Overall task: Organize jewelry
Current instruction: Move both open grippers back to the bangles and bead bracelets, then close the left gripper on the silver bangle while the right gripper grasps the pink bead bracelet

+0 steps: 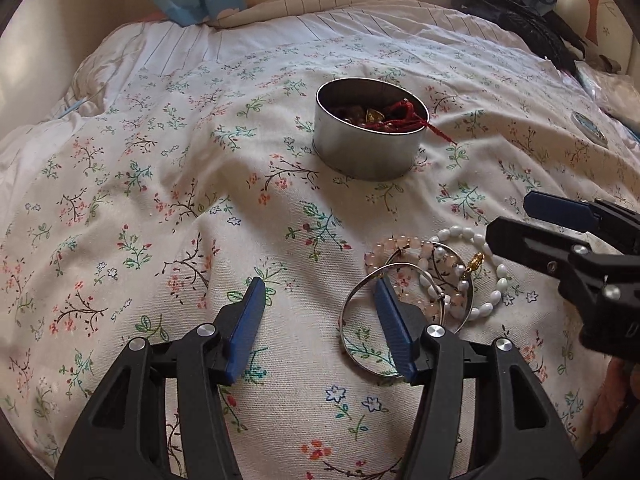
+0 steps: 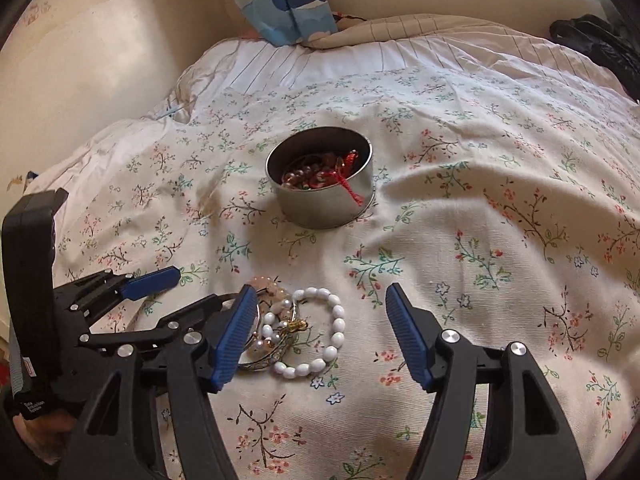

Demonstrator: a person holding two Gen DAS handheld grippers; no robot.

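Note:
A round metal tin stands on the floral bedspread, holding dark red beads and a red cord that hangs over its rim. Nearer lies a small pile: a white bead bracelet, a pink bead bracelet and silver bangles. My left gripper is open and empty, its right finger over a bangle. My right gripper is open and empty, with the white bracelet between its fingers. It enters the left wrist view from the right.
A blue patterned curtain hangs at the far wall. A striped pillow lies at the head of the bed. Dark clothing is heaped at the far right. A small round disc lies on the bedspread at right.

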